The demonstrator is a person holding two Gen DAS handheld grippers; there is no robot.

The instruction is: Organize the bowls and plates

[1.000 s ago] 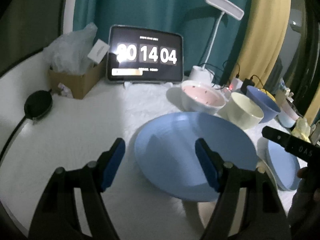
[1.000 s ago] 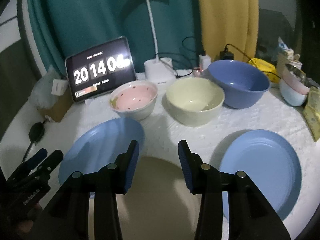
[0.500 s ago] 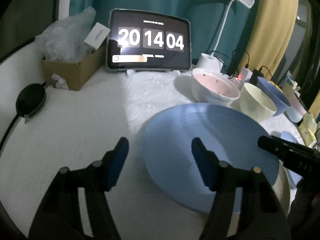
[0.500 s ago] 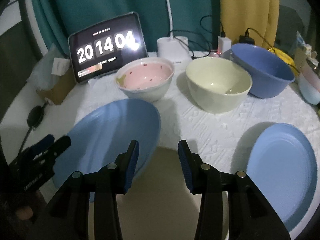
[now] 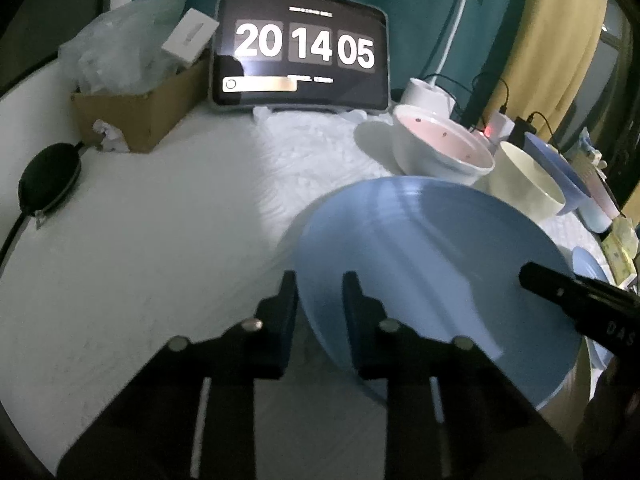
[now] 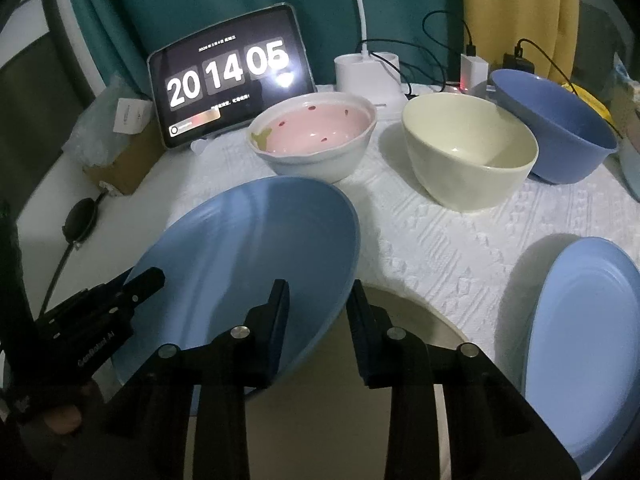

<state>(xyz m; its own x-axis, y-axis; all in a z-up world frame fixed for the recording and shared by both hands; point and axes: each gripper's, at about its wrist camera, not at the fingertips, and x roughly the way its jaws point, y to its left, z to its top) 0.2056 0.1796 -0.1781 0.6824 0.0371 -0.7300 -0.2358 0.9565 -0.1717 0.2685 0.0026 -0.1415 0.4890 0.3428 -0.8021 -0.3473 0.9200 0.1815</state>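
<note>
Both grippers work on the same blue plate (image 6: pixel 248 264), which sits at the front left of the table and overlaps a beige plate (image 6: pixel 400 344) lying under its right part. The left gripper (image 5: pixel 320 292) has its narrow jaws closing over the left rim of this plate, with the rim between the pads; whether the pads already press on it I cannot tell for sure. The right gripper (image 6: pixel 318 304) has its jaws closing around the right rim, one pad over the plate and the other outside the edge above the beige plate, and a small gap is visible there. To do this step well, I think both pads should bite the rim fully before any lift, and the two hands should rise together so the plate stays level and does not drag the beige one. A second blue plate (image 6: pixel 580 344) lies well apart at the right. Behind stand three bowls in a row: the pink bowl (image 6: pixel 316 140) with red spots, and a yellowish mark at its left inner edge, the cream bowl (image 6: pixel 468 148), which looks empty, and the blue bowl (image 6: pixel 560 120), whose inside also appears empty.
</note>
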